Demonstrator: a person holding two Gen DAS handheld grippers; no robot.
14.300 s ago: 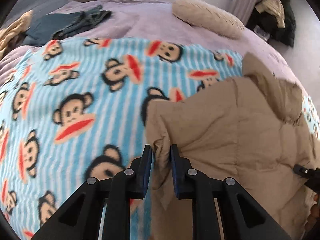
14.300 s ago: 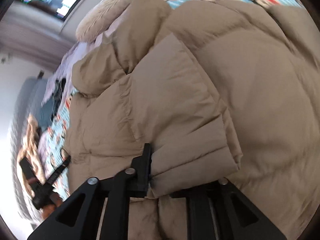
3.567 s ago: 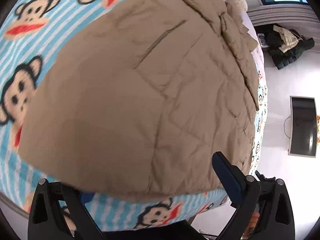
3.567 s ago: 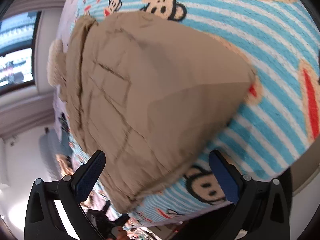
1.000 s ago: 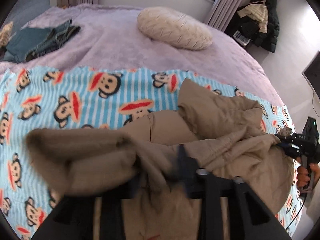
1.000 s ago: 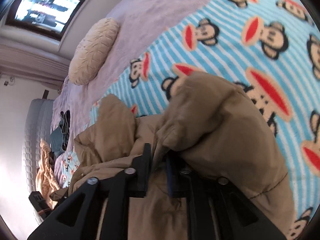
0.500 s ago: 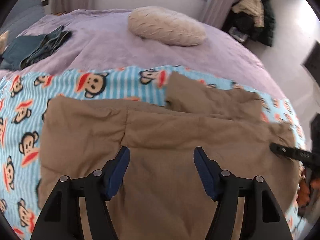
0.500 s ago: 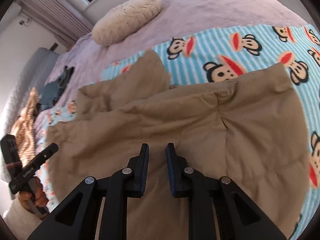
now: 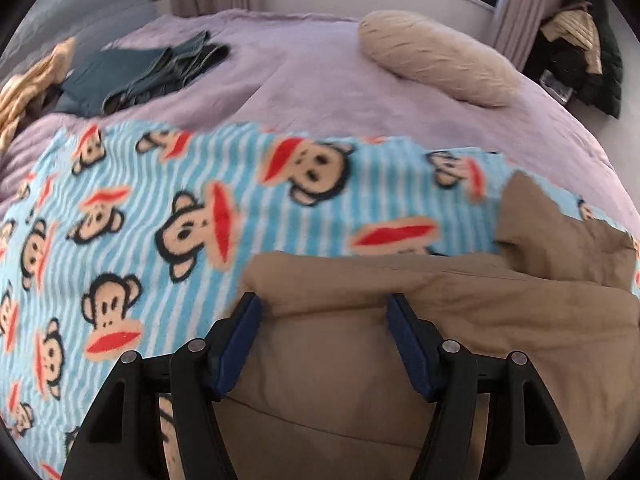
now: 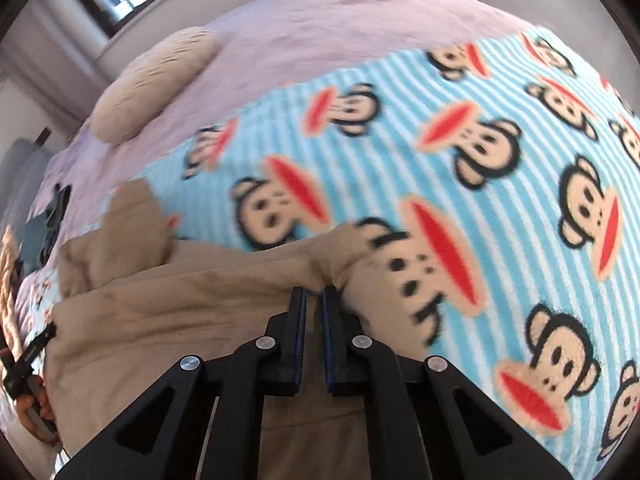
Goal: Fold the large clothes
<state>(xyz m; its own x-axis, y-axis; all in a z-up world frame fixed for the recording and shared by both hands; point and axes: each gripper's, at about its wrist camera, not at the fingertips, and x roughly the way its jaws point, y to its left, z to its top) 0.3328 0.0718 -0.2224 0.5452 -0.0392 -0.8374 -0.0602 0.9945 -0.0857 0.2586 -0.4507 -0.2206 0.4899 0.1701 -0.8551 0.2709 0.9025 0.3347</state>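
A tan puffy jacket point(image 9: 460, 344) lies folded on a blue striped monkey-print blanket point(image 9: 200, 216) on the bed. My left gripper point(image 9: 325, 304) is open, its blue-padded fingers point(image 9: 240, 336) spread over the jacket's near left corner. In the right wrist view the jacket point(image 10: 168, 312) lies to the left, its hood point(image 10: 132, 220) sticking out toward the far side. My right gripper point(image 10: 314, 292) has its jaws nearly closed at the jacket's right edge, where blanket point(image 10: 480, 184) and jacket meet; whether fabric is pinched between them cannot be told.
A beige pillow point(image 9: 436, 56) and dark folded jeans point(image 9: 144, 72) lie on the purple bedspread point(image 9: 312, 80) beyond the blanket. Dark clothes point(image 9: 580, 48) pile up at the far right. The pillow point(image 10: 156, 80) also shows in the right wrist view.
Both grippers carried the jacket's bottom up over itself, then the left let go. Both views have since swung outward, so more blanket and less jacket shows.
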